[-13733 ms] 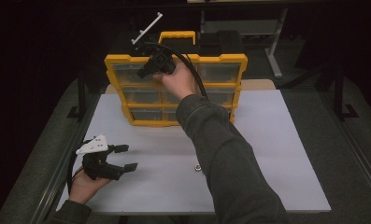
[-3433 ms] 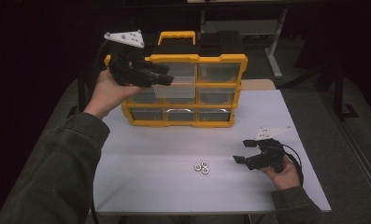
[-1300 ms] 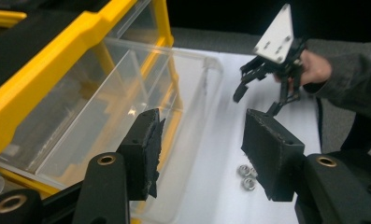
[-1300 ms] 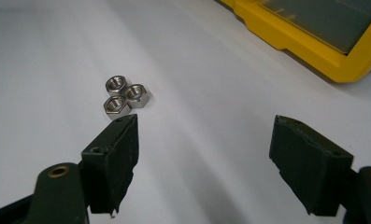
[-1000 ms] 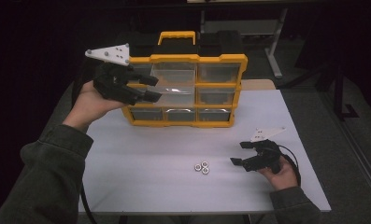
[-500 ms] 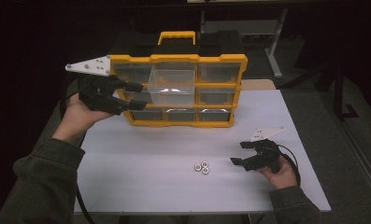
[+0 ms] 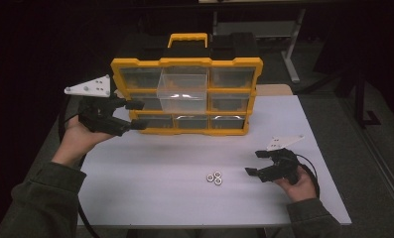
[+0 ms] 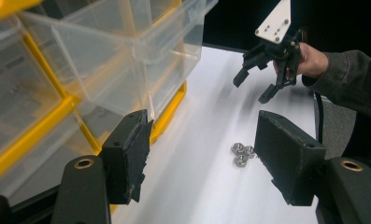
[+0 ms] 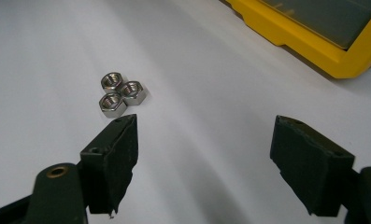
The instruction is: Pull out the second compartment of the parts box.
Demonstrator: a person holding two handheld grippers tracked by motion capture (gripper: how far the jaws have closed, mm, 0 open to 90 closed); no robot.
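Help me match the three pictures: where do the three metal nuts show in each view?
High view: three nuts on the white table, centre-right, near the right gripper.
Left gripper view: lower middle.
Right gripper view: upper left.
Shared landmark: yellow organizer.

Clear drawer [image 7: 182,89] pulled out; three nuts [image 7: 215,177] on table [image 7: 150,178].

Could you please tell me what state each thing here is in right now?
Middle drawer: pulled out of the organizer, looks empty.
Other drawers: pushed in.
Nuts: three, touching in a cluster, loose on the table.
Left tool: jaws just opened further, nothing between them.
Right tool: open, empty, beside the nuts.
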